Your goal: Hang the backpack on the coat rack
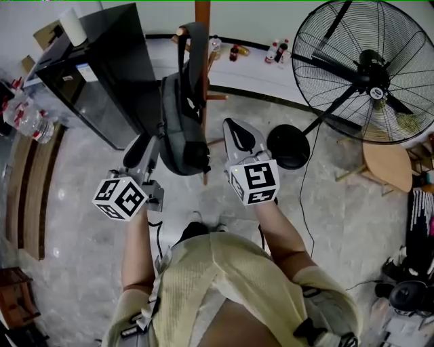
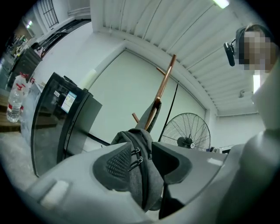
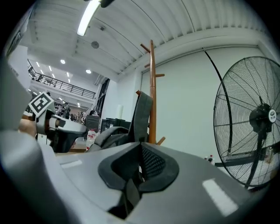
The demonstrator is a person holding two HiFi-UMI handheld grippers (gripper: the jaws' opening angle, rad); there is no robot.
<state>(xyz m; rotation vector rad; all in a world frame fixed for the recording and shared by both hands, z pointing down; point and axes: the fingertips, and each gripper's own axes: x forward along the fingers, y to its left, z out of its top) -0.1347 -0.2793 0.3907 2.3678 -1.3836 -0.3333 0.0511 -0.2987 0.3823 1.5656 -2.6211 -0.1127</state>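
My left hand-held gripper clamps the backpack; my right hand-held gripper pinches its strap beside the rack.

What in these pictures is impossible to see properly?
Wooden coat rack: foot mostly behind the grey fabric backpack, head view.
Whether its strap is hooked yet: the strap itself covers that spot in every view.
Small bottles by the wall: labels too small, head view.

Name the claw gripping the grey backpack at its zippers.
The left claw: the grey fabric backpack with its metal zipper pulls sits between its jaws; the right claw pinches a dark strap.
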